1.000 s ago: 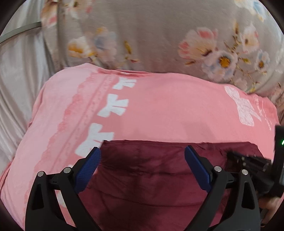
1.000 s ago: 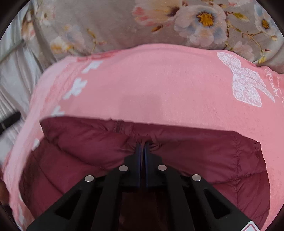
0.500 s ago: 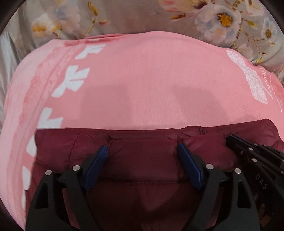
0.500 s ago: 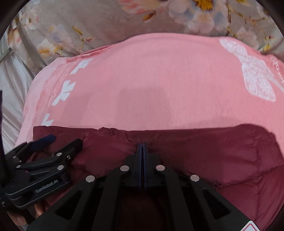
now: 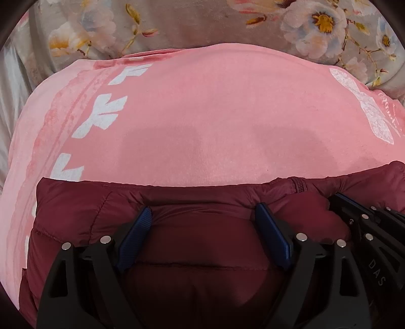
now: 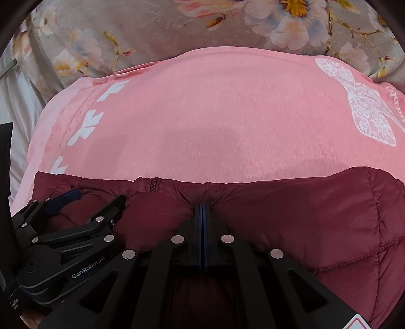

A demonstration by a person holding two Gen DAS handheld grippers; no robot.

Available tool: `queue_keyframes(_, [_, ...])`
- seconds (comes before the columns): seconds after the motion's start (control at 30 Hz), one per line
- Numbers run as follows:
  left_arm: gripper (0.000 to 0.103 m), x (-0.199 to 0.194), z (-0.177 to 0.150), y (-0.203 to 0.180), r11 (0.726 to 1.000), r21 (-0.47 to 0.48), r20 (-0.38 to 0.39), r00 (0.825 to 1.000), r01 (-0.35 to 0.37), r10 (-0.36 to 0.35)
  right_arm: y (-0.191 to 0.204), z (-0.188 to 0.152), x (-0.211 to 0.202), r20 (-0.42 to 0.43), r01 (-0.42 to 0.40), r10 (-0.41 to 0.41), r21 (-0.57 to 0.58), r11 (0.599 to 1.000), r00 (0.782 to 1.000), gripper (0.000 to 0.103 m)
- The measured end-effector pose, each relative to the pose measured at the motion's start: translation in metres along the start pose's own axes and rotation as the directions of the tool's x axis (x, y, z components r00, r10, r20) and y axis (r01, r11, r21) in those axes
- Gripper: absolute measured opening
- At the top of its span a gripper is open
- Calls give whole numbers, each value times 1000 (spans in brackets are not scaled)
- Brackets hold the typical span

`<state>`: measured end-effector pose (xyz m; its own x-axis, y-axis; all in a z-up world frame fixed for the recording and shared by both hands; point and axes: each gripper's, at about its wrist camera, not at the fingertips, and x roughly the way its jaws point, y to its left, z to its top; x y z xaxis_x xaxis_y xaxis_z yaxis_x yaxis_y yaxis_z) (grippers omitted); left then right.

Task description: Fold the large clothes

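A maroon quilted jacket lies folded on a pink blanket, its far edge running straight across both views. My left gripper rests on that edge with its blue pads wide apart. Its jaws are opening, and a bulge of jacket sits between them without being pinched. Just to its right, my right gripper is shut on a puckered bit of the jacket's edge near the zip. The left gripper shows at the lower left of the right wrist view.
The pink blanket carries white bow prints and stretches well beyond the jacket. Behind it lies a grey floral cover. A pale sheet shows at the far left.
My left gripper came down onto the jacket's edge, close beside the right gripper, with its jaws a little narrower. The right gripper sank slightly with the pinched edge.
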<state>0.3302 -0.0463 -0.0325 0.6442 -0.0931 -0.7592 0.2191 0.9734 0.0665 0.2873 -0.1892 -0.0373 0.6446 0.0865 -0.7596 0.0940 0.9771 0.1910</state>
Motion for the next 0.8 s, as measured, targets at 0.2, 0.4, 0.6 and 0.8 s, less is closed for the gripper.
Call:
queue_keyframes(0.2, [83,-25,-5,5,998,-1,0,998,-58,58,-9,-2,-40,76,-26,19,89,996,997,12])
queue_keyframes(0.4, [83,-90,-30,4,1000,-8,42,999,-20,20,2,-39,-99,95,-8,5,37,999,995,12])
queue_keyframes(0.6, [83,-94,-55,-6,999,-14,30,999,-35,36,4,-69,-102,94,12,-14,22,1000,995,12])
queue_keyframes(0.8, [86,-79,-69,-5,998,-47,16,999,-32,33,9,-83,-87,87,39,-39,0,999,995,12])
